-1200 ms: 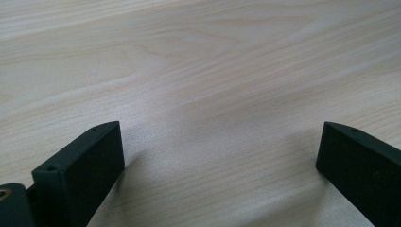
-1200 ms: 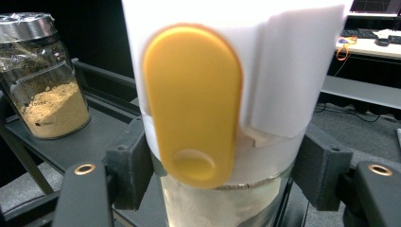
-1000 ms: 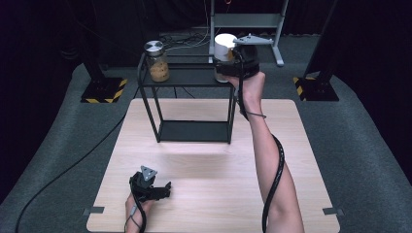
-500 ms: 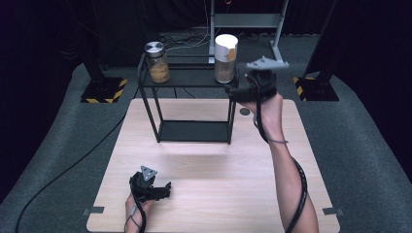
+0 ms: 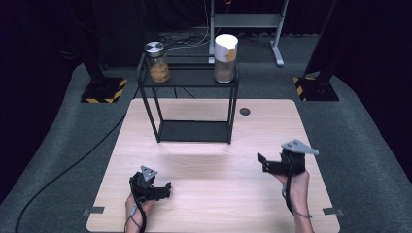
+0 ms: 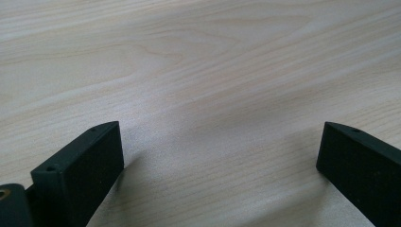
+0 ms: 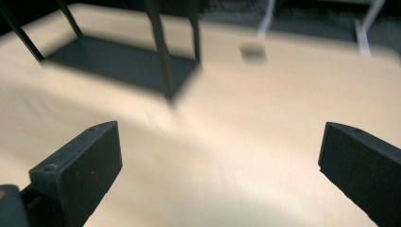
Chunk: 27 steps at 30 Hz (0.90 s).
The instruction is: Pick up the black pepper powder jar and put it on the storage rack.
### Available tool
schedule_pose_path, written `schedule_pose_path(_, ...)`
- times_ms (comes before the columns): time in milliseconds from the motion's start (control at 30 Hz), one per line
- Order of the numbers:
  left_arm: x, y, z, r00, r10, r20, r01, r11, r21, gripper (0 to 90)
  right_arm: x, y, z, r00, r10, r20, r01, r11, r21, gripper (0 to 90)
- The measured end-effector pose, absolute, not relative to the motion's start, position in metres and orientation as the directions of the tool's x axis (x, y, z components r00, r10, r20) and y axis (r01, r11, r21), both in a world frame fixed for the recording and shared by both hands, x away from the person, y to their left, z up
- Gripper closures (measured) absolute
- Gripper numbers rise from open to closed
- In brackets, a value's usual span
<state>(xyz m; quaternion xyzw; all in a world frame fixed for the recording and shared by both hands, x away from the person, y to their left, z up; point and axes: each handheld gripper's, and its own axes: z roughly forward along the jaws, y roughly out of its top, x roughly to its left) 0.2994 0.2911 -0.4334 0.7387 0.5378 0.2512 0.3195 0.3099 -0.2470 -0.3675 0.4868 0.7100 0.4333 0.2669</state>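
Observation:
A black two-tier wire shelf stands at the table's far middle. On its top tier stand a glass jar with a metal lid at the left and a taller jar with a white lid at the right. My left gripper rests low near the front left of the table, jaws open over bare wood. My right gripper hovers at the front right, open and empty, pointing toward the shelf's base.
The pale wooden table has a small dark hole right of the shelf. Grey carpet surrounds it, with stand bases marked in yellow and black at the far left and right. A metal frame stands behind.
My right gripper has pulled back from the white-lidded jar on the shelf top to the table's front right, leaving the jar standing there. The left gripper has stayed put.

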Motion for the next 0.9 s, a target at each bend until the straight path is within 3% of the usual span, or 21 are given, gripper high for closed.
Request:
schedule_pose_path(133, 0.3, 0.291, -0.433, 0.293, 0.956, 0.025, 0.636, -0.214, 0.741, 0.6, 0.288, -0.253, -0.409, -0.3, 0.953, 0.039, 0.555, 0.142, 0.819, 0.0)
schedule_pose_path(300, 0.301, 0.291, -0.433, 0.291, 0.956, 0.024, 0.638, -0.213, 0.74, 0.4, 0.271, -0.267, -0.433, -0.244, 0.967, 0.068, 0.609, 0.098, 0.787, 0.0)
schedule_pose_path(700, 0.301, 0.29, -0.433, 0.288, 0.957, 0.024, 0.641, -0.211, 0.738, 0.3, 0.258, -0.256, -0.438, -0.217, 0.976, 0.0, 0.597, 0.132, 0.791, 0.0)
schedule_pose_path(900, 0.301, 0.29, -0.433, 0.286, 0.958, 0.027, 0.639, -0.211, 0.74, 0.3, 0.258, -0.258, -0.438, -0.205, 0.979, 0.017, 0.599, 0.112, 0.793, 0.0)
